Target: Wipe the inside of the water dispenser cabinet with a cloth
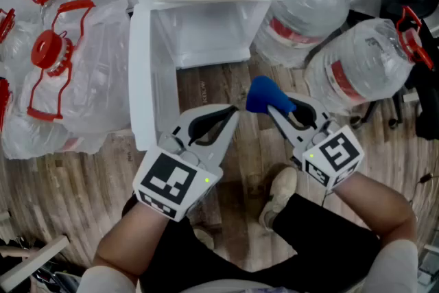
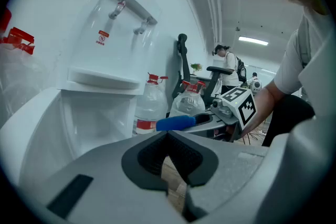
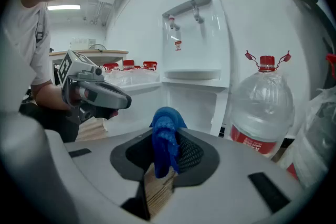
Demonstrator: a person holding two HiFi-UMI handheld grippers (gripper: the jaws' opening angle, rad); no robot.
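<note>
Blue cloth [image 1: 264, 96] is hanging pinched between the right gripper's [image 1: 278, 108] fingers, just in front of the open water dispenser cabinet [image 1: 164, 44], not inside it. Left gripper [image 1: 232, 113] is hovering beside it, fingers pressed together on nothing. Cabinet door [image 1: 140, 79] is standing open at left. Two water bottles [image 1: 309, 3] are sitting right of the cabinet on the wooden floor [image 1: 233, 168].

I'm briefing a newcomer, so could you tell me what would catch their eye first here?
The bright blue cloth stands out, pinched in the jaws of the right gripper and held before the dispenser's open white cabinet. Big red-capped water bottles crowd both sides of it.
</note>
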